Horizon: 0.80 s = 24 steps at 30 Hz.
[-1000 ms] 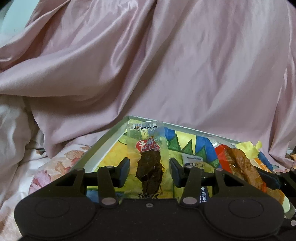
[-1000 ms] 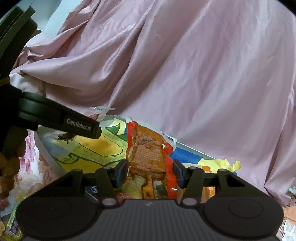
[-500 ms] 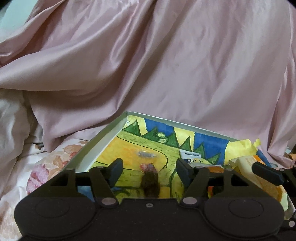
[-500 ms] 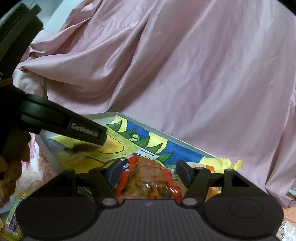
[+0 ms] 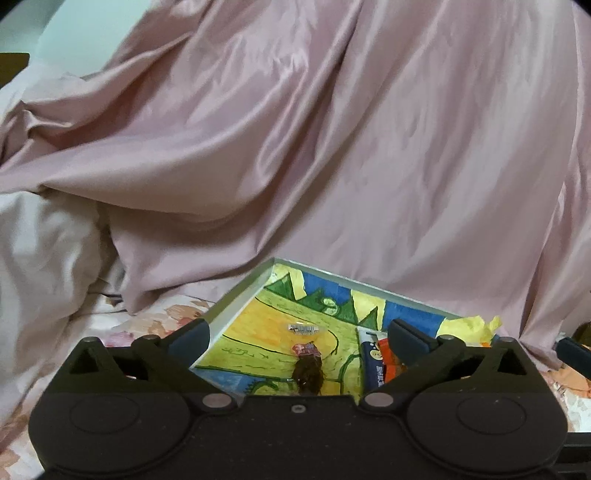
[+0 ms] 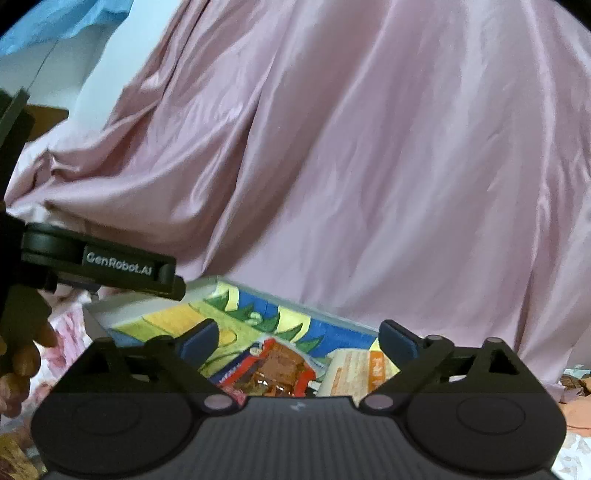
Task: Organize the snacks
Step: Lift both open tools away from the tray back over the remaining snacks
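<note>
Claws opening wide, left claw [image 5: 299, 334] and right claw [image 6: 297, 338], pinching nothing. Brown snack [image 5: 307, 369] and red snack [image 6: 279, 369] lying in painted box [image 5: 236, 295] on bed.

1. A pink satin sheet [image 5: 332, 155] hangs in deep folds ahead of and above the gripper, filling most of both views.
2. A floral-print bedcover [image 5: 162, 317] lies below the satin, ahead and to the left.
3. A crumpled pale cloth [image 5: 44, 258] sits far left.
4. A pale wall [image 6: 92, 59] shows above, upper left.
5. A blue patch [image 6: 74, 18] shows at the upper left corner; what it is cannot be told.
</note>
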### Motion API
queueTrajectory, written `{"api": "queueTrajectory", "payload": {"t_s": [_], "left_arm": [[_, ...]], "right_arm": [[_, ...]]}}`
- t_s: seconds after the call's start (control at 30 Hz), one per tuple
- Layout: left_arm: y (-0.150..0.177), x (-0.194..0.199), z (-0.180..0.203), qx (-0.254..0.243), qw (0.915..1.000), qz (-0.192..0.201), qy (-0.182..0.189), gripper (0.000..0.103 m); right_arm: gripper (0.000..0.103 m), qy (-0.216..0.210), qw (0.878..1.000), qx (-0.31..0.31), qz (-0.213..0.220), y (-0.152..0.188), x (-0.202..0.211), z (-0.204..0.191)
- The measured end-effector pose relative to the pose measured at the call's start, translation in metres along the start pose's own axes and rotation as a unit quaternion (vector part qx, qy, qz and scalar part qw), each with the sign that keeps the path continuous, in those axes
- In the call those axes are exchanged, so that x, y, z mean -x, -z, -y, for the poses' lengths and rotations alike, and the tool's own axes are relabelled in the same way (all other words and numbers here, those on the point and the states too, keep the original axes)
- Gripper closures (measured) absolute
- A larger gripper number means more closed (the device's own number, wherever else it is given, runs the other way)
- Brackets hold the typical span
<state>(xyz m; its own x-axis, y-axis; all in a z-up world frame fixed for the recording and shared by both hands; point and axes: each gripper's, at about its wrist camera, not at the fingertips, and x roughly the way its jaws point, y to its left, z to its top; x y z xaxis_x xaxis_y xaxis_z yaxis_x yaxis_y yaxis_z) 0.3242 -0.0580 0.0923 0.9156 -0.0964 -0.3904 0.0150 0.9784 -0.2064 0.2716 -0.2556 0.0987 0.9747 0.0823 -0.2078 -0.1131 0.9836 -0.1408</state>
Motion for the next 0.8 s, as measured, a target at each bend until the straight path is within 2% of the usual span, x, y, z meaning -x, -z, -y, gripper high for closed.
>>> {"api": "queueTrajectory", "payload": {"t_s": [0.4, 0.8], "left_arm": [[0.001, 0.073, -0.014, 0.011, 0.9991, 0.041, -0.003, 0.001], [0.026, 0.142, -0.026, -0.007, 0.9977, 0.067, -0.002, 0.001]], "right_arm": [[0.0, 0.0, 0.999, -0.037, 0.036, -0.012, 0.064, 0.0], [0.0, 0.003, 0.997, -0.052, 0.049, -0.004, 0.128, -0.012]]}}
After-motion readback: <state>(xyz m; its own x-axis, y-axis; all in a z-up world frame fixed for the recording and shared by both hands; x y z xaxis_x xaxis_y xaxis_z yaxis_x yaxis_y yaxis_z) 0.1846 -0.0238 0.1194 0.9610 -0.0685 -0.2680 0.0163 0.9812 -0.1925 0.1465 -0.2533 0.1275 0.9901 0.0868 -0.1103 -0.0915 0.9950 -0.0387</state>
